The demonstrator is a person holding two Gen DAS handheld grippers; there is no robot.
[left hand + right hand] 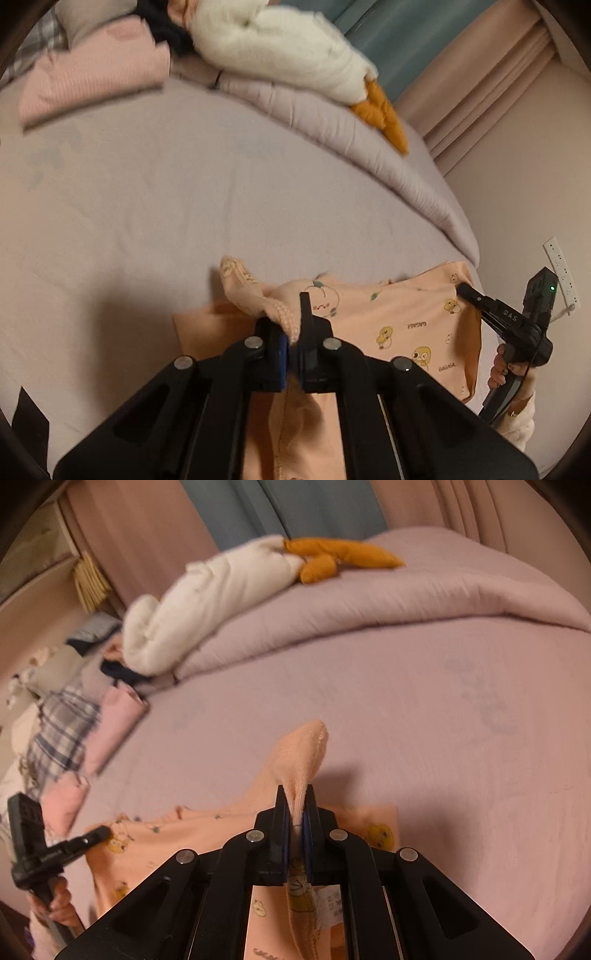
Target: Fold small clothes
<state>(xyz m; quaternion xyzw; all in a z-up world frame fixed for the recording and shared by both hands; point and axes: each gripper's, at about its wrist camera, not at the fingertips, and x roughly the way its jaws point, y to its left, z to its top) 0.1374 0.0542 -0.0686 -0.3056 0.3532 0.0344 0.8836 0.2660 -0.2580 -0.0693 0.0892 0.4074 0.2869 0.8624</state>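
A small peach garment [402,325] printed with yellow ducklings lies partly spread on the mauve bed sheet [184,206]. My left gripper [293,332] is shut on a ribbed peach edge of it, lifted a little off the sheet. My right gripper [295,812] is shut on another ribbed edge [306,753] of the same garment, which stands up past the fingers. Each view shows the other gripper at the garment's far side: the right one [465,290] and the left one [101,832].
A rolled mauve duvet [354,147] runs along the back with a white plush toy [280,48] with orange feet on it. Folded pink clothes [92,85] and a plaid cloth [62,731] lie at the head. A wall with a power strip [561,269] is at the right.
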